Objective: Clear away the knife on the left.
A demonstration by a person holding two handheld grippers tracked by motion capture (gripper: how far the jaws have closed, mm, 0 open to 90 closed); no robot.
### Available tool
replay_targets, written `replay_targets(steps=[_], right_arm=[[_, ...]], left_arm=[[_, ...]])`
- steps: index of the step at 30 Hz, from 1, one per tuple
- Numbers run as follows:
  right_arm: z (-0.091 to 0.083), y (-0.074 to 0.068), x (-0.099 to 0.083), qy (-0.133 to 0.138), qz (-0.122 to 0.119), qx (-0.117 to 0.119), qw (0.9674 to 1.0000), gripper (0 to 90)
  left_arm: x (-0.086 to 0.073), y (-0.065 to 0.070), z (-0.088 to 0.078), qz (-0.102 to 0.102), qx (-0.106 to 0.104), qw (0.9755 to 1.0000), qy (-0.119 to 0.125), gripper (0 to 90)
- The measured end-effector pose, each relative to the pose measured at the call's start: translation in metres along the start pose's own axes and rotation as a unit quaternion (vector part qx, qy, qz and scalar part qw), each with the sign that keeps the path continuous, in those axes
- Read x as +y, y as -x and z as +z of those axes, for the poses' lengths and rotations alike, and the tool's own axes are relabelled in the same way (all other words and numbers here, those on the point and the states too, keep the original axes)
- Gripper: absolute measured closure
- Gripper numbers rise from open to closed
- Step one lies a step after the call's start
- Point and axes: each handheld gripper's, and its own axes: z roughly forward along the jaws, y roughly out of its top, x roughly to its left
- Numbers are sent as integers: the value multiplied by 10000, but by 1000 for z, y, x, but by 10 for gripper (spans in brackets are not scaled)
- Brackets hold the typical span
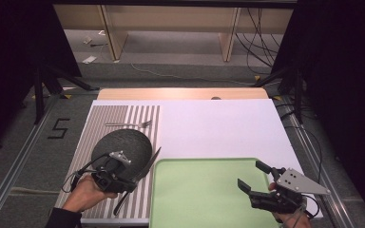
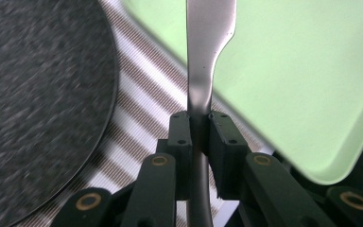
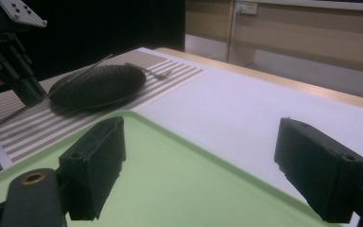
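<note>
High view: my left gripper (image 1: 134, 176) clamps table knife (image 1: 145, 172) mid-length, long axis diagonal, blade up-right beside black plate (image 1: 121, 145).
Left gripper view: knife (image 2: 207, 56) shiny steel, blade ahead over green tray (image 2: 302, 85).
Right gripper view: my right gripper (image 3: 199, 165) gapes empty over tray.

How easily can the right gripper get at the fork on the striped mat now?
Probably not easily. The right gripper is open over the green tray, while the fork lies at the mat's far end, beyond the dark plate, and the left gripper, holding a knife, stands between.
</note>
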Motion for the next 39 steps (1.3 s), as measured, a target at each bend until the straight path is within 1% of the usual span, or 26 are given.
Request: replay_targets(steps=[1,4,6,11,13,17,21,23,24,26,31,32,35,39], right_arm=[[0,0,0,3,-3,1,10000,180],[0,0,0,0,3,4,10000,180],[0,0,0,2,3,0,10000,180],[0,0,0,-5,-2,-6,10000,180],[1,0,0,-3,16,8,10000,180],[1,0,0,-7,11,15,10000,179],[1,0,0,-2,14,5,10000,180],[1,0,0,-14,28,0,10000,179],[1,0,0,-11,26,-1,10000,179],[1,0,0,-15,20,-4,10000,179],[1,1,-1,-12,36,-5,10000,179],[1,1,-1,-9,46,-4,10000,180],[1,1,0,-7,51,-2,10000,179],[1,1,0,1,44,-11,10000,179]], left_arm=[[1,2,0,-7,-30,10000,62,796],[5,10,0,55,-137,9998,129,796],[8,15,2,133,-229,9996,119,796],[14,26,9,250,-301,9992,57,796],[15,29,11,223,-388,9990,66,796],[19,35,17,249,-441,9987,35,797],[22,40,21,367,-571,9977,25,797],[24,43,24,348,-635,9974,12,797],[25,43,26,382,-645,9972,-6,797],[27,46,28,367,-667,9971,-27,797],[33,51,33,421,-709,9966,-88,797],[35,52,35,389,-731,9965,-68,797],[43,54,40,419,-723,9964,-135,797],[50,60,47,453,-800,9954,-288,797]])
